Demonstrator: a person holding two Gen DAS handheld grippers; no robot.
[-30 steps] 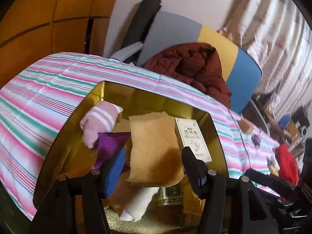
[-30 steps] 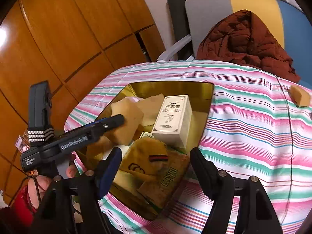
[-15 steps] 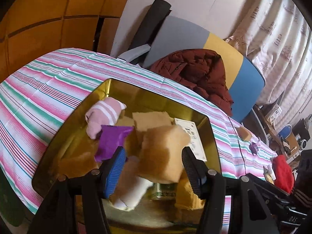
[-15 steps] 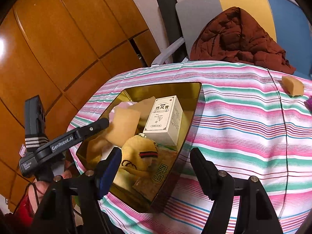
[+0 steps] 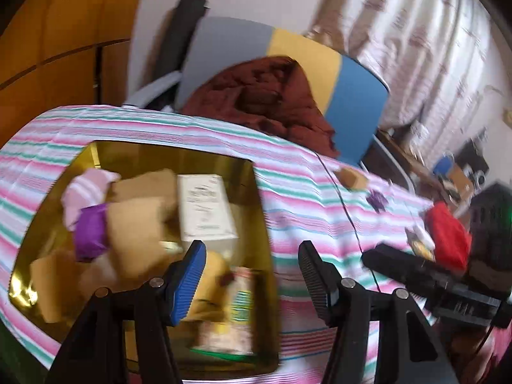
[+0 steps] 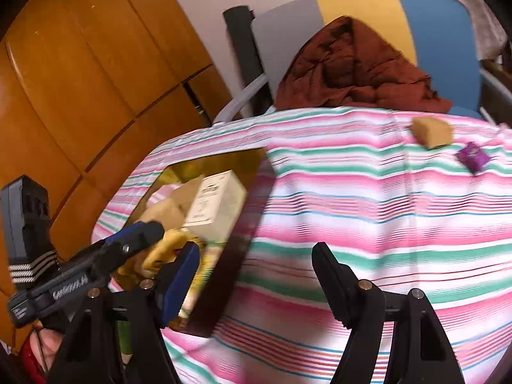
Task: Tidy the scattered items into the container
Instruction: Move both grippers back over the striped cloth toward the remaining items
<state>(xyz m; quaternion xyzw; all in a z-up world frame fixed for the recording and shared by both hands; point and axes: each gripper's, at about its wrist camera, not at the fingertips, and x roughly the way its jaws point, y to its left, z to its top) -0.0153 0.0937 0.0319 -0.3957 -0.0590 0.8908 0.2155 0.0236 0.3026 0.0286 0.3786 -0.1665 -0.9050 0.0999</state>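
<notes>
A gold tin (image 5: 134,155) on the striped tablecloth holds a white box (image 5: 204,208), tan sponges (image 5: 137,230), a pink striped sock (image 5: 86,192), a purple packet (image 5: 91,230) and yellow items. My left gripper (image 5: 249,275) is open and empty over the tin's right rim. My right gripper (image 6: 256,278) is open and empty over the cloth to the right of the tin (image 6: 233,160). A tan sponge (image 6: 432,131) and a purple packet (image 6: 473,156) lie loose on the far cloth. A red item (image 5: 448,240) lies at the right.
A chair with a maroon jacket (image 6: 352,70) stands behind the table. Wooden panels (image 6: 80,80) are on the left. The left gripper's body (image 6: 80,275) shows in the right wrist view. Clutter sits at the far right (image 5: 464,172).
The left gripper let go of the tan sponge, which now lies in the tin, and swung right. The right gripper has moved right, away from the tin.
</notes>
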